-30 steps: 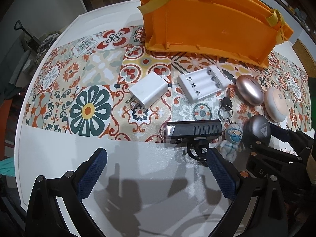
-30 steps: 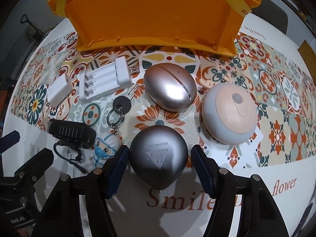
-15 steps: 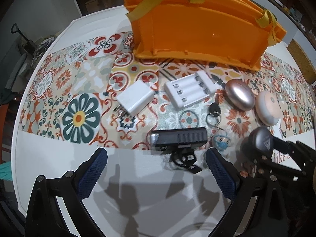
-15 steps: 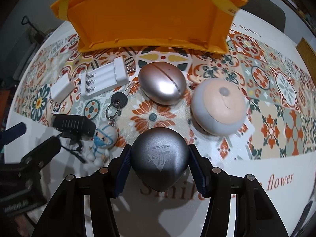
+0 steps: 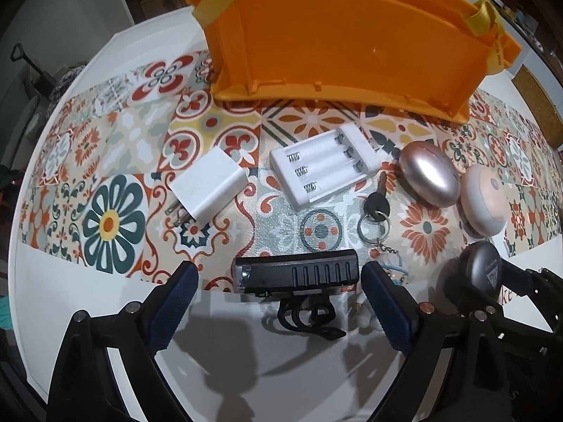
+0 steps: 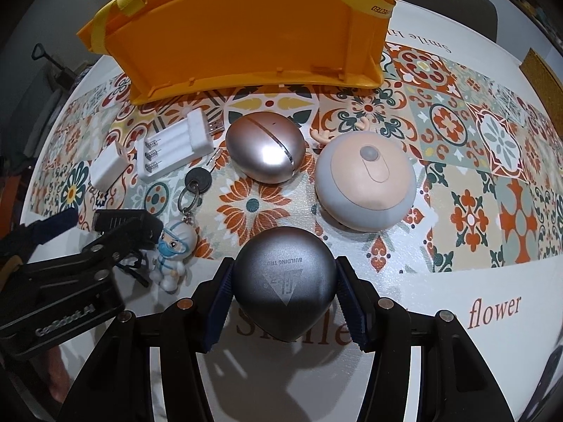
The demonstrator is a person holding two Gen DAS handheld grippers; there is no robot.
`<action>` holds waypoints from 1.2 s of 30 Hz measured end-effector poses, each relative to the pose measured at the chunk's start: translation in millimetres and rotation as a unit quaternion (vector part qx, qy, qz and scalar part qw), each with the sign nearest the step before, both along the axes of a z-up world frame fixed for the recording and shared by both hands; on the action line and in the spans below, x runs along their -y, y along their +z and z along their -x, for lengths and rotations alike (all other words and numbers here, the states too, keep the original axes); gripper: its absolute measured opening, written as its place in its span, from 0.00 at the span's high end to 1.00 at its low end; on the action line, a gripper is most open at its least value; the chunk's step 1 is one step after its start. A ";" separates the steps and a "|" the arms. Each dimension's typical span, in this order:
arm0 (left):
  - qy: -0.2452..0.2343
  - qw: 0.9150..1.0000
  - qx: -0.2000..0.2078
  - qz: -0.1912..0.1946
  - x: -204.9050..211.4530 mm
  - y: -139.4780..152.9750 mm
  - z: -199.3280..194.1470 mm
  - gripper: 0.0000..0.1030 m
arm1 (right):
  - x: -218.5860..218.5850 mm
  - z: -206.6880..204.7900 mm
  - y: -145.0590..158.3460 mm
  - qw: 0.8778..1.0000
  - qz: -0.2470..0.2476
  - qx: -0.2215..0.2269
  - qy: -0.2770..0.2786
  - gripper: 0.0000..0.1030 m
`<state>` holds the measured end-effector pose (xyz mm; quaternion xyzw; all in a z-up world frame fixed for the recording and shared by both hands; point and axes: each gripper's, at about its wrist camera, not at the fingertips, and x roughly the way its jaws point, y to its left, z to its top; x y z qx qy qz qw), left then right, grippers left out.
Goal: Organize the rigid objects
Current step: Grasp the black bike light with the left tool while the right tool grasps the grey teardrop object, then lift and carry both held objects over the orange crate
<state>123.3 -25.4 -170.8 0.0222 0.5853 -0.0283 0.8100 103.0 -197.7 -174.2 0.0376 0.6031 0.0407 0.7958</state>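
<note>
A black bike light [image 5: 297,276] lies at the mat's near edge, between the fingers of my left gripper [image 5: 278,272]. Its jaws are closing; the right pad [image 5: 378,292] is close to the light's end, while the left pad [image 5: 176,295] stands well clear. My right gripper [image 6: 285,267] is shut on a grey egg-shaped case [image 6: 283,288], which also shows at the right of the left wrist view [image 5: 480,270]. The orange bin [image 5: 352,45] stands open at the back [image 6: 246,35].
On the patterned mat lie a white plug [image 5: 207,184], a white battery charger [image 5: 323,168], a key on a ring [image 5: 374,211] with a masked figurine [image 6: 172,249], a rose-gold egg case [image 6: 265,151] and a peach round gadget [image 6: 366,183].
The left gripper came forward over the bike light and its jaws narrowed. The right gripper's jaws closed onto the grey case.
</note>
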 end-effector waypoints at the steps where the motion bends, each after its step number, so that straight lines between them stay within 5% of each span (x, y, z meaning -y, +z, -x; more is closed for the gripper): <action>1: 0.001 1.000 -0.002 0.003 -0.9 -1.6 -0.4 0.11 | -0.6 0.2 -0.4 1.000 0.000 0.000 0.000 0.46; 10: -0.004 0.999 -0.021 0.035 -1.8 -18.6 -8.8 0.27 | -5.3 0.2 -4.9 1.000 0.000 -0.011 0.007 0.46; 20: -0.007 0.999 -0.008 0.044 -2.2 -18.7 -9.6 0.29 | -7.3 0.8 -1.7 1.000 0.006 -0.011 0.008 0.46; 36: -0.036 0.997 0.049 0.046 -4.7 46.4 16.4 0.29 | -7.9 10.2 39.9 1.000 0.003 0.030 0.009 0.46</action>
